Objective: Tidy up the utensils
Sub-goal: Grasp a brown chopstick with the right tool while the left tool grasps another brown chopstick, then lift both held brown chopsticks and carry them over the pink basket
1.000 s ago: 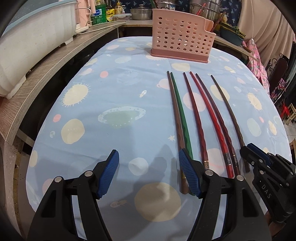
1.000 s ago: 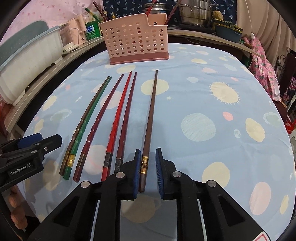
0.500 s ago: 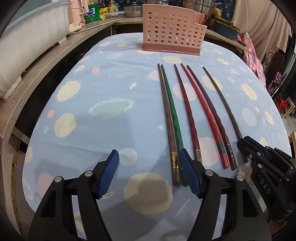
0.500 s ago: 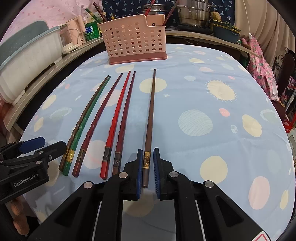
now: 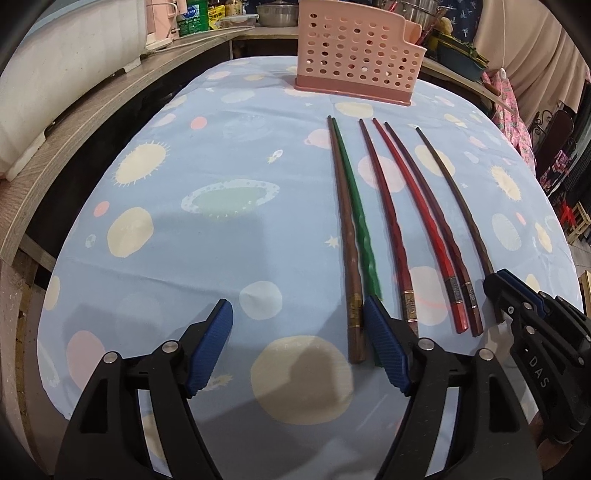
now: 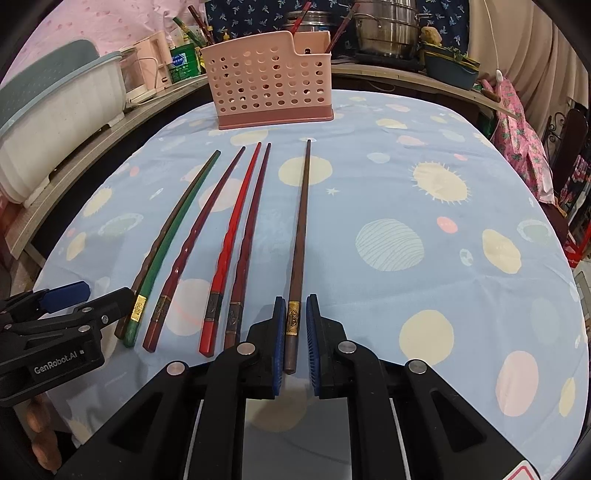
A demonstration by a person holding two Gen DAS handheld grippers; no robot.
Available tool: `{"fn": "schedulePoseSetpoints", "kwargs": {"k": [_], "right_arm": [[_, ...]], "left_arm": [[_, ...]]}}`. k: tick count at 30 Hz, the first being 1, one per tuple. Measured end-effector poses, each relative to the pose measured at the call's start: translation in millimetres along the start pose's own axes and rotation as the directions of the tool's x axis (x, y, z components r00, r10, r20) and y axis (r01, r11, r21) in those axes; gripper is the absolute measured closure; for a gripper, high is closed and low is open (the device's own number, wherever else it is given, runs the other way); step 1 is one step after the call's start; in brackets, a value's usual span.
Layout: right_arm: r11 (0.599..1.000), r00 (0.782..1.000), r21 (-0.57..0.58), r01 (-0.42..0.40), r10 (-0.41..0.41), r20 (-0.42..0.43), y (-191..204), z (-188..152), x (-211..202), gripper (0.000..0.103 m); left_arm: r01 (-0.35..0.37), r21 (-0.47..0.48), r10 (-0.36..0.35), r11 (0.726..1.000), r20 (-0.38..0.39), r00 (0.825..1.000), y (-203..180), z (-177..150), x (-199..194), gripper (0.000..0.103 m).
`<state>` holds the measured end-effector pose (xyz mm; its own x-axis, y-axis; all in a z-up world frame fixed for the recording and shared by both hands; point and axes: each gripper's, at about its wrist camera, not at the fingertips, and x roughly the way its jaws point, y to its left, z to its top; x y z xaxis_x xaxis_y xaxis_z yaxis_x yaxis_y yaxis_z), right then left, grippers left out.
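Observation:
Several long chopsticks lie side by side on the blue planet-print cloth (image 5: 221, 258), pointing at a pink perforated holder (image 5: 354, 51) (image 6: 269, 85) at the far edge. My right gripper (image 6: 295, 332) (image 5: 498, 291) is shut on the thick end of the rightmost dark brown chopstick (image 6: 301, 221) (image 5: 458, 199), which rests on the cloth. My left gripper (image 5: 297, 343) (image 6: 92, 295) is opening. The end of the leftmost brown chopstick (image 5: 349, 236) lies between its fingers, near the right pad and untouched. The green chopstick (image 5: 360, 221) runs behind that pad.
Between those lie a dark red (image 5: 388, 221), a bright red (image 5: 421, 214) and a maroon chopstick (image 5: 436, 218). A white tub (image 6: 55, 122) sits on the wooden shelf (image 5: 92, 122) at left. Pots (image 6: 388, 29) and bottles stand behind the holder. A pink cloth (image 6: 524, 147) hangs at right.
The left gripper's jaws have spread a little and it has drawn back, so the brown chopstick's end now shows between its fingers. The right gripper closed slightly on its chopstick, then stayed still.

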<state>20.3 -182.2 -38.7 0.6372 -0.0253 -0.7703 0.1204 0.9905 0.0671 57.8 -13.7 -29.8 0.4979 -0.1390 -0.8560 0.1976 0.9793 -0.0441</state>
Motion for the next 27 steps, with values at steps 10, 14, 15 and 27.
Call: {"fn": "schedulePoseSetpoints", "kwargs": {"k": [10, 14, 15, 27], "right_arm": [[1.0, 1.0, -0.006, 0.004, -0.004, 0.006, 0.7, -0.2, -0.4, 0.092], [1.0, 1.0, -0.007, 0.003, -0.003, 0.007, 1.2, -0.3, -0.3, 0.092], [1.0, 1.0, -0.008, 0.004, -0.004, 0.007, 1.3, -0.6, -0.4, 0.092], [1.0, 1.0, 0.003, -0.023, 0.023, -0.013, -1.7, 5.1, -1.7, 0.096]], "left_arm": [[-0.028, 0.033, 0.027, 0.999, 0.018, 0.999, -3.2, -1.9, 0.4, 0.035], [-0.024, 0.037, 0.023, 0.999, 0.027, 0.999, -2.0, 0.4, -1.4, 0.057], [-0.021, 0.039, 0.02, 0.999, 0.028, 0.999, -2.1, 0.8, -1.9, 0.067], [0.032, -0.008, -0.032, 0.999, -0.013, 0.999, 9.1, 8.2, -2.0, 0.096]]}}
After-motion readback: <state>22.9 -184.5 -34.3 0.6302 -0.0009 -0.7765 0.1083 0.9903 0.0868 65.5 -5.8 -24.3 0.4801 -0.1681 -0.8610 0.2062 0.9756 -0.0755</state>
